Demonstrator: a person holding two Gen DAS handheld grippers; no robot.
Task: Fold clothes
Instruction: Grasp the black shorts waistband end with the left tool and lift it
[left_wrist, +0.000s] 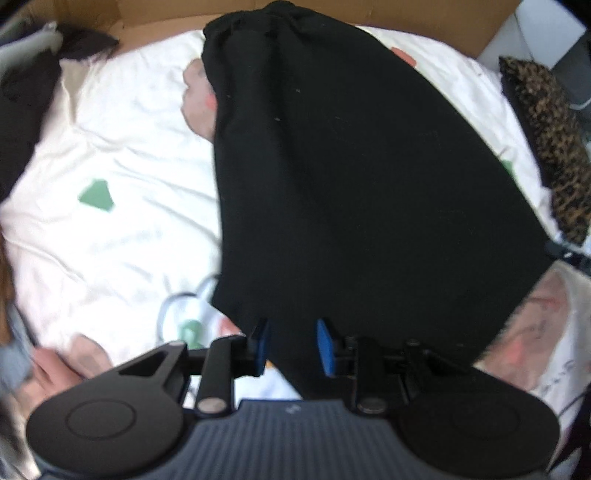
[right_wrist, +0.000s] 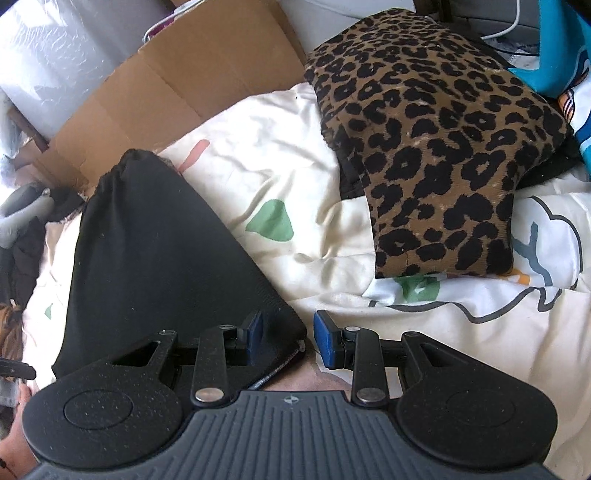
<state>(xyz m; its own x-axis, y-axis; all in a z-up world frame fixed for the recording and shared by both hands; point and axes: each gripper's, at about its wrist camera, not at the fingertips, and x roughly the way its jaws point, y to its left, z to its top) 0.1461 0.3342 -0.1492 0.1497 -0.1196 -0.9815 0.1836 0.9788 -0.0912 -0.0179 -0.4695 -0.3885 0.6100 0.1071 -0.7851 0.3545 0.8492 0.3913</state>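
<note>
A black garment (left_wrist: 351, 166) lies spread on the white patterned bed sheet (left_wrist: 110, 147), narrowing to a gathered end at the far side. In the left wrist view its near edge runs between the blue pads (left_wrist: 325, 347) of my left gripper (left_wrist: 293, 345). The jaws stand apart and the right pad's face is bare. In the right wrist view a near corner of the black garment (right_wrist: 155, 258) sits between the fingers of my right gripper (right_wrist: 290, 338). That gripper is open, with a strip of sheet (right_wrist: 332, 314) showing between the corner and the right pad.
A leopard-print fabric piece (right_wrist: 436, 147) lies on the bed to the right, and shows too as leopard print (left_wrist: 554, 147). Brown cardboard (right_wrist: 166, 85) stands along the far edge. Dark clothes (left_wrist: 22, 110) are heaped at the left. A hand (left_wrist: 55, 369) shows at lower left.
</note>
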